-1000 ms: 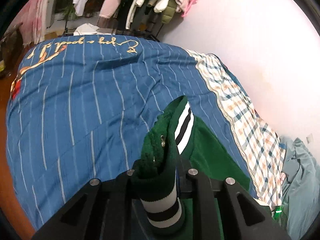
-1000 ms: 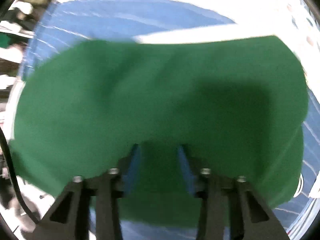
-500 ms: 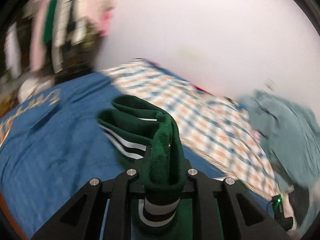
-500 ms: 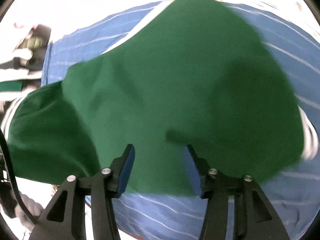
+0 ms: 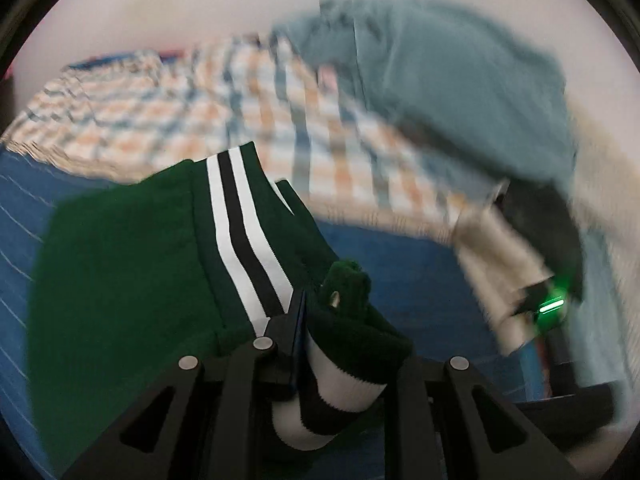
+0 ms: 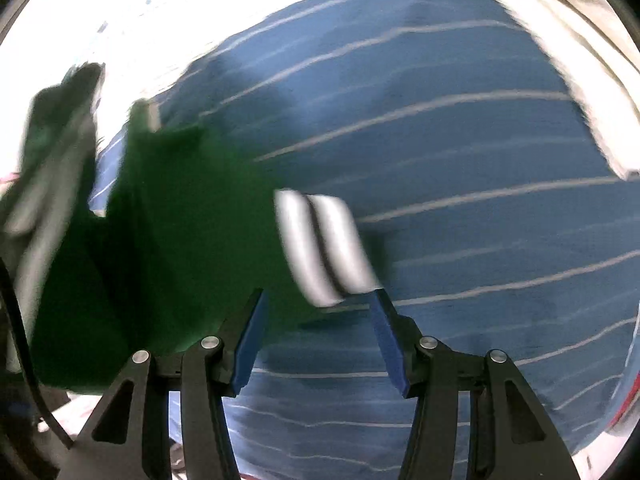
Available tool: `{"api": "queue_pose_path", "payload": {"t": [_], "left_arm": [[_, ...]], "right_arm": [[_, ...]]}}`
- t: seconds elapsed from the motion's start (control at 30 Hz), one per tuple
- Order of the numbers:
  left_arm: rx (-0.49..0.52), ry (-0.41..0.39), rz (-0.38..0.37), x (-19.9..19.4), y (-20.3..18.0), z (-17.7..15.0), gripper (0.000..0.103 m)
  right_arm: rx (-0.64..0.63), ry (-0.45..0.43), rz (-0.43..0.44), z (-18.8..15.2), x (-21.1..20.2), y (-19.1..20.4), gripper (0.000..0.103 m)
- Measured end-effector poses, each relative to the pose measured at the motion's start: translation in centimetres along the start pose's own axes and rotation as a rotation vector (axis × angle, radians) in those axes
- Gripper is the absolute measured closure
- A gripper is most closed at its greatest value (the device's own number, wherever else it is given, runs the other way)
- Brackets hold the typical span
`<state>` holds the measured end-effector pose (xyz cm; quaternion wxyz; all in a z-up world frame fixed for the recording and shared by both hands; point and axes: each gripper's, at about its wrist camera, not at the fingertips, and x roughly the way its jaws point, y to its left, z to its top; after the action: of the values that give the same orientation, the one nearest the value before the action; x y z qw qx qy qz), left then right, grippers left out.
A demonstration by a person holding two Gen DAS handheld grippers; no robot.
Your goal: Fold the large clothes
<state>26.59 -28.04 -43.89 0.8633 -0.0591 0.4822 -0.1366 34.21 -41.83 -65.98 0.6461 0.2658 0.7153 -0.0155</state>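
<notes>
A dark green garment [image 5: 120,280] with a white-and-black striped band [image 5: 248,240] hangs over the blue striped bed cover [image 5: 400,272]. My left gripper [image 5: 328,320] is shut on a thick fold of it, a striped cuff bunched between the jaws. In the right wrist view the green garment [image 6: 180,220] lies on the left side of the bed cover [image 6: 480,160], blurred, with its striped cuff [image 6: 324,248] just beyond the fingertips. My right gripper [image 6: 319,296] stands open above the cloth; nothing is pressed between its blue pads.
A checked sheet [image 5: 180,120] runs along the wall side of the bed. A teal garment [image 5: 460,80] is heaped at the right, with beige cloth [image 5: 500,248] and a dark device with a green light [image 5: 554,300] below it.
The left gripper has swung away from the clothes rack toward the wall and teal heap, carrying the green fold. The right jaws widened and let go of the green cloth, which now sits to the left.
</notes>
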Motion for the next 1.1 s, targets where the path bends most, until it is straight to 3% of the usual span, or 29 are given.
{"api": "queue_pose_path", "payload": {"t": [0.07, 0.2, 0.3, 0.37, 0.4, 0.43, 0.5, 0.6, 0.7, 0.77, 0.83, 0.93, 1.0, 1.07, 1.1], "left_arm": [[-0.007, 0.075, 0.035, 3.0, 0.0, -0.9, 0.090], [0.010, 0.147, 0.073, 4.2, 0.1, -1.5, 0.087], [0.016, 0.159, 0.105, 2.7, -0.7, -0.5, 0.081], [0.025, 0.120, 0.084, 0.9, -1.7, -0.2, 0.058], [0.021, 0.096, 0.067, 0.1, -1.7, 0.0, 0.023], [0.012, 0.073, 0.053, -0.7, -1.7, 0.4, 0.000], [-0.014, 0.050, 0.032, -1.9, -1.3, 0.9, 0.000], [-0.080, 0.030, 0.094, -4.1, 1.3, 1.5, 0.000], [-0.190, 0.009, 0.265, -7.3, 6.8, 0.4, 0.000], [-0.257, 0.017, 0.454, -9.7, 11.6, -1.9, 0.000], [-0.326, 0.073, 0.647, -11.3, 16.7, -5.8, 0.000], [-0.441, 0.211, 0.814, -11.3, 23.0, -12.4, 0.000], [-0.490, 0.274, 0.873, -10.5, 25.6, -16.1, 0.000], [-0.533, 0.351, 0.886, -8.7, 27.7, -19.5, 0.000], [-0.563, 0.389, 0.865, -7.6, 28.6, -21.0, 0.000]], "right_arm": [[0.015, 0.007, -0.014, -0.3, 0.0, -1.6, 0.048], [0.025, 0.027, -0.034, -0.9, 0.0, -3.7, 0.048], [0.016, 0.025, -0.030, -1.8, -0.4, -5.0, 0.032], [-0.022, 0.036, -0.007, -2.2, -0.7, -4.9, 0.026], [-0.041, 0.043, -0.008, -2.5, -1.1, -4.9, 0.025], [-0.059, 0.041, -0.007, -2.4, -1.1, -4.3, 0.025], [-0.109, 0.022, -0.005, -2.7, -1.7, -3.3, 0.025], [-0.150, -0.011, -0.003, -2.4, -2.6, -0.7, 0.025], [-0.184, -0.046, 0.069, -1.0, -4.2, 2.1, 0.025], [-0.202, -0.048, 0.117, 0.2, -5.3, 2.7, 0.025], [-0.237, -0.036, 0.175, 1.1, -5.0, 4.9, 0.025], [-0.281, -0.008, 0.201, 2.1, -3.6, 7.6, 0.025], [-0.309, 0.017, 0.179, 2.1, -1.8, 9.0, 0.025], [-0.324, 0.066, 0.159, 2.1, 0.3, 9.8, 0.026], [-0.342, 0.095, 0.124, 2.1, 1.8, 10.4, 0.037]]}}
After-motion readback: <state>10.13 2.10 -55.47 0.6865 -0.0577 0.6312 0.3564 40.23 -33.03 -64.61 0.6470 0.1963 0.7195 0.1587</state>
